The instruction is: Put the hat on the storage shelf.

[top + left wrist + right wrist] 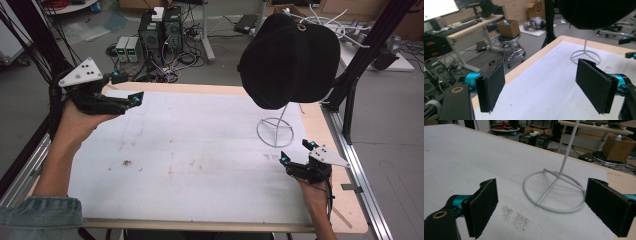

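Note:
A black hat (290, 60) sits on top of a white wire stand (275, 132) at the table's far right; in the left gripper view the hat (596, 12) hangs over the stand's ring base (585, 56). My left gripper (127, 88) hovers over the far left corner of the white mat (200, 150), its jaws wide open (544, 85) with nothing between them. My right gripper (296, 152) rests near the front right, just short of the ring base (548, 192). Its jaws (546, 207) stand open and empty, framing the ring.
Black frame posts (350, 75) rise at the table's right and left. An aluminium rail (365, 190) runs along the right edge. Computers and cables (160, 35) lie on the floor beyond the far edge. A stool with a cardboard box (509, 28) stands off the table.

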The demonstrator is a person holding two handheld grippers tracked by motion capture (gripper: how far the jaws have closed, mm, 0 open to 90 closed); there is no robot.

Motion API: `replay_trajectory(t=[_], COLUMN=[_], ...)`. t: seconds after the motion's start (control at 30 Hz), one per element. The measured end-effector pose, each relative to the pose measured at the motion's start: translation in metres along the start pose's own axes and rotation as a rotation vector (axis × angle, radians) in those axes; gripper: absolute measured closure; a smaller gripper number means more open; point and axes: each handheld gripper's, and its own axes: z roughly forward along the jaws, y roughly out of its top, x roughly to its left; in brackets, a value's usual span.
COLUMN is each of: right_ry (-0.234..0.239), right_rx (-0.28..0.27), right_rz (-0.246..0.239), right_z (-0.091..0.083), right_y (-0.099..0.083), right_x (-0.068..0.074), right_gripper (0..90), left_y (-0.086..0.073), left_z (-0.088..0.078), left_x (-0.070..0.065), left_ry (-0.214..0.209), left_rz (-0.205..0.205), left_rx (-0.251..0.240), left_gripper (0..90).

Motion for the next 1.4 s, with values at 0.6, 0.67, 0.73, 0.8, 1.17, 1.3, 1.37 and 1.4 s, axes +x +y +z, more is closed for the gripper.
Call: replay_trajectory(t=[0.6,0.67,0.73,0.8,1.17,1.3,1.37,1.4], right_ry=[0.002,0.002,0.004,0.004,0.001,0.001,0.001,-0.001], right_rx=[0.007,0.008,0.013,0.014,0.018,0.019,0.021,0.022], right_rz=[0.006,0.005,0.010,0.013,0.014,0.008,0.004,0.005], right_z=[0.002,0.002,0.003,0.002,0.003,0.002,0.002,0.002], right_y=[0.000,0.000,0.000,0.000,0.000,0.000,-0.001,-0.001], right_x=[0.000,0.000,0.000,0.000,0.000,0.000,0.000,0.000], right_gripper=[10.8,10.8,10.8,10.8,10.8,10.8,10.8,10.8], left_y=[-0.102,-0.112,-0.122,-0.132,-0.149,-0.151,-0.152,-0.154], left_z=[-0.019,-0.018,-0.016,-0.014,-0.008,-0.008,-0.007,-0.007], left_x=[-0.008,-0.012,-0.014,-0.016,-0.016,-0.017,-0.017,-0.016], left_ry=[0.208,0.227,0.238,0.242,0.245,0.244,0.246,0.251], left_rz=[-0.073,-0.082,-0.091,-0.098,-0.127,-0.127,-0.131,-0.134], left_rx=[-0.040,-0.049,-0.045,-0.038,-0.016,-0.008,-0.006,-0.005], left_gripper=[23.6,23.6,23.6,23.6,23.4,23.5,23.4,23.5])
